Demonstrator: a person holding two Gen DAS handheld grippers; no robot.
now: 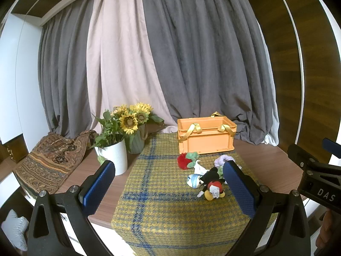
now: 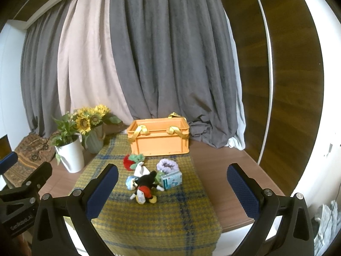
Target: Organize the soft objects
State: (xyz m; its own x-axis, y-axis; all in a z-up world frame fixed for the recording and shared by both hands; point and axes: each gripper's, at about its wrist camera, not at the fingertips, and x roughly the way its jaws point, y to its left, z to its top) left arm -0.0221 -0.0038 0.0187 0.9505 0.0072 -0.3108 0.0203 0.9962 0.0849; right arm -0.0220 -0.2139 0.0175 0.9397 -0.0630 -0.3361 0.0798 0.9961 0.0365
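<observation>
Several soft toys lie in a cluster on a yellow and blue plaid cloth point(image 2: 149, 224): a Mickey Mouse plush point(image 2: 145, 188), a red and green strawberry plush point(image 2: 133, 161), a purple scrunchie point(image 2: 167, 164), a white cloth point(image 2: 141, 170) and a light blue patterned pouch point(image 2: 172, 180). Behind them stands an open orange crate point(image 2: 158, 137) with yellow straps. Mickey point(image 1: 211, 184) and the crate point(image 1: 205, 135) also show in the left wrist view. My left gripper point(image 1: 170, 183) is open and empty, held above the cloth's near end. My right gripper point(image 2: 172, 188) is open and empty, short of the toys.
A white pot of greenery point(image 1: 114, 155) and a green vase of sunflowers point(image 1: 134, 128) stand at the left on the wooden table point(image 2: 223, 170). A patterned brown fabric point(image 1: 49, 162) lies further left. Grey and pink curtains point(image 2: 138, 64) hang behind.
</observation>
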